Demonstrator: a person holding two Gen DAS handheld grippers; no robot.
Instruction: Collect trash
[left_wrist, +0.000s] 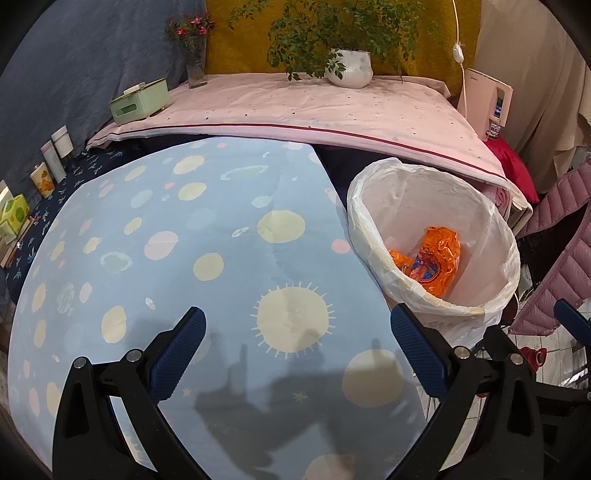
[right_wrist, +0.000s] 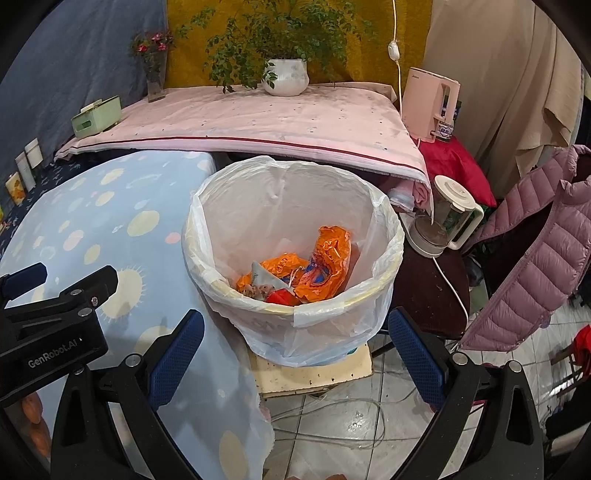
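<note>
While both claws stand spread with nothing between their blue pads, the trash sits already inside the bin (right_wrist: 295, 295) — a pale bucket lined with a thin white bag (right_wrist: 207, 236) folded over its rim. At the bottom lies a crumpled orange wrapper (right_wrist: 325, 266), with a grey packet (right_wrist: 264, 277) and a red scrap (right_wrist: 280, 295) just beside it; from the left wrist view only the orange wrapper (left_wrist: 432, 258) shows in the bin (left_wrist: 480, 306).

The left claw (left_wrist: 299, 354) hovers over the table (left_wrist: 207, 236), which wears a light blue cloth dotted with pale yellow and pink circles, and casts its shadow there. The right claw (right_wrist: 295, 354) hangs over the near wall of the bin, which stands on a low cream stool (right_wrist: 314, 373) on the tiled floor, just beside the table's (right_wrist: 92, 221) edge. The left claw's (right_wrist: 37, 291) black body shows at the left of the right wrist view, above the cloth.

Behind the bin a higher shelf under a pink cloth (right_wrist: 258, 118) carries a potted plant (right_wrist: 286, 75), a vase of flowers (right_wrist: 155, 79) and a green tissue box (right_wrist: 96, 116) — all well apart from the bin
</note>
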